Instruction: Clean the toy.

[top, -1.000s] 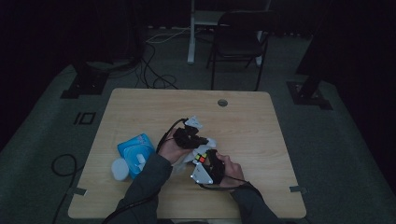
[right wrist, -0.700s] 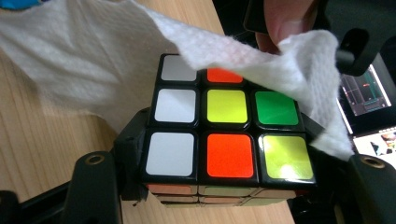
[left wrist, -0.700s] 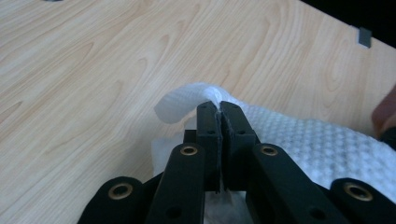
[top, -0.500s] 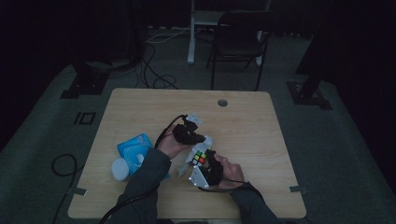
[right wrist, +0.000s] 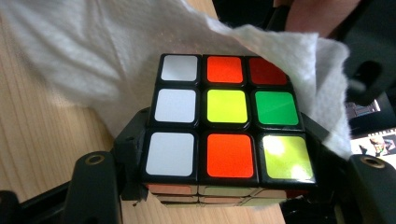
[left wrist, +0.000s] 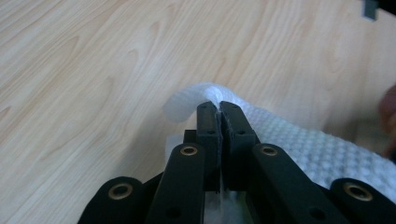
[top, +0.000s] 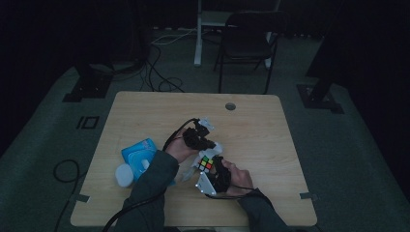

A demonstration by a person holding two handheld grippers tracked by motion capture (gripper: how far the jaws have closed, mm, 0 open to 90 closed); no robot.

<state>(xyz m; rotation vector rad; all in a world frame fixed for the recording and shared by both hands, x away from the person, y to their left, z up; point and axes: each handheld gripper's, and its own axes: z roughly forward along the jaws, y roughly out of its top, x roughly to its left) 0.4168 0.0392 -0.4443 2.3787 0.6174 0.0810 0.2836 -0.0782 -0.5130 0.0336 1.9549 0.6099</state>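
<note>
Rubik's cube (right wrist: 224, 119), black-framed with coloured stickers, sits clamped between the right gripper (top: 211, 175) fingers above the wooden counter (top: 145, 111), steadied for wiping. Left gripper (left wrist: 218, 112) fingers are pressed together, pinching a white textured paper towel (left wrist: 299, 149) draped behind the cube, apparently to rub its faces.

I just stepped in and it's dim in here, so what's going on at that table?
A person at the wooden table works with a hand-held gripper in each hand. The right hand-held gripper clamps a colour-puzzle cube between its jaws, its top face a mix of white, orange, yellow, green and red. The left hand-held gripper pinches a white paper towel, which drapes behind and beside the cube, as if wiping it. A blue wipes pack lies to the left on the table.
</note>
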